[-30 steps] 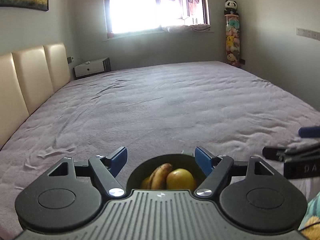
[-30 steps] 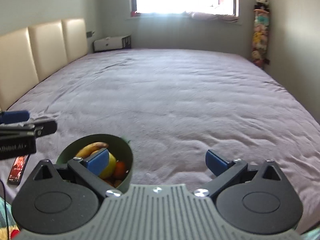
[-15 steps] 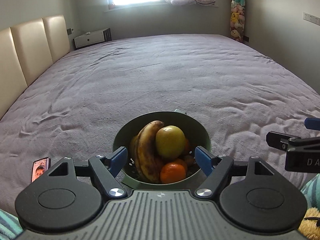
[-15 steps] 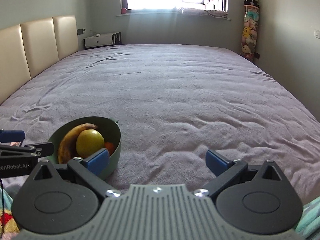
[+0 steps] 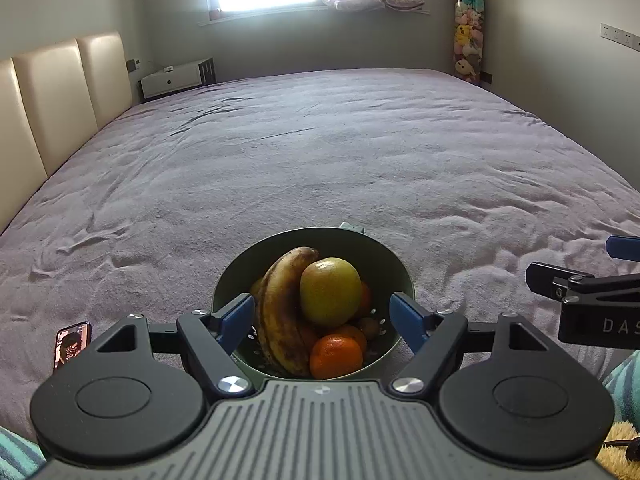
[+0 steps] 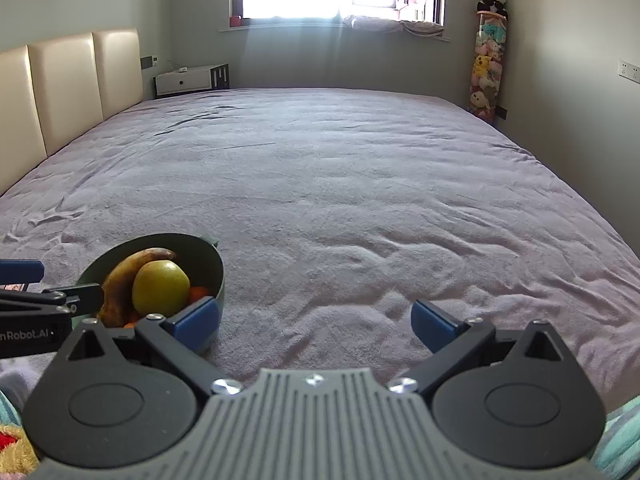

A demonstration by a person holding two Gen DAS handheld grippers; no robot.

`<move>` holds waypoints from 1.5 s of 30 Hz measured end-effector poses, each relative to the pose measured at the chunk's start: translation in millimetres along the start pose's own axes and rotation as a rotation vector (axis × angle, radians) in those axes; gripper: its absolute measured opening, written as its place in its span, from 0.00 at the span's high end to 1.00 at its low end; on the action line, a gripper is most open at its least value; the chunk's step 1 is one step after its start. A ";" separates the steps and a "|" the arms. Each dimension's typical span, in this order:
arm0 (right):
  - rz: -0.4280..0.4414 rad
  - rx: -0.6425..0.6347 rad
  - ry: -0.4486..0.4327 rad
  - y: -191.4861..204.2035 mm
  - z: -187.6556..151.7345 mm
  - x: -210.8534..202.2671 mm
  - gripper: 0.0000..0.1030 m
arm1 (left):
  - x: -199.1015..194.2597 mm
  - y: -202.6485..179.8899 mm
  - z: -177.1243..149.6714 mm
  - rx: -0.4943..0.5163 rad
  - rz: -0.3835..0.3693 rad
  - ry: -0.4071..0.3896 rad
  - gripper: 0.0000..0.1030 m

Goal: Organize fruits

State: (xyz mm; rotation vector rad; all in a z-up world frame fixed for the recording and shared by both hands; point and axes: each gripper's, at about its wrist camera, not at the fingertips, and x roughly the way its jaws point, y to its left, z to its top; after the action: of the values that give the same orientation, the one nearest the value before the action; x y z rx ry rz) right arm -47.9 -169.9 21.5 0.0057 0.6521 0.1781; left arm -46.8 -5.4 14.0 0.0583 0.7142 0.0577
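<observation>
A green bowl (image 5: 384, 256) sits on the purple bed near the front edge. It holds a brown-spotted banana (image 5: 280, 304), a yellow-green apple (image 5: 330, 292) and an orange (image 5: 336, 356), with more small fruit beneath. My left gripper (image 5: 322, 320) is open and empty, just above the bowl's near rim. My right gripper (image 6: 314, 320) is open and empty over bare sheet, to the right of the bowl (image 6: 214, 264), with its left fingertip (image 6: 196, 316) near the bowl's wall. The apple (image 6: 160, 288) and banana (image 6: 120, 280) show there too.
A phone (image 5: 71, 344) lies on the sheet left of the bowl. The bed (image 6: 360, 200) stretches far ahead to a headboard (image 5: 52, 92) on the left, a white nightstand (image 5: 172, 80) and a plush toy rack (image 5: 468, 40) by the window wall.
Both grippers have risen and tilted downward, so the bowl and its fruit show more fully. Both grippers have stayed open.
</observation>
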 end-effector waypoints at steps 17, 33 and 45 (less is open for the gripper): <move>0.006 -0.001 0.012 -1.4 -0.2 2.5 0.04 | -0.7 1.1 2.2 0.000 0.001 -0.007 0.12; 0.010 -0.001 0.015 -2.3 -0.9 4.5 0.04 | -2.2 -0.3 3.4 -0.003 -0.001 -0.010 0.12; 0.015 -0.001 0.020 -2.6 -1.7 6.4 0.04 | -2.1 0.0 3.6 -0.003 -0.002 -0.011 0.12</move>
State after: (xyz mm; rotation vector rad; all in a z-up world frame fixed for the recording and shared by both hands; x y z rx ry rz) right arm -43.5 -171.4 16.2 0.0080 0.6717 0.1932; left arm -46.0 -5.7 18.1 0.0554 0.7036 0.0566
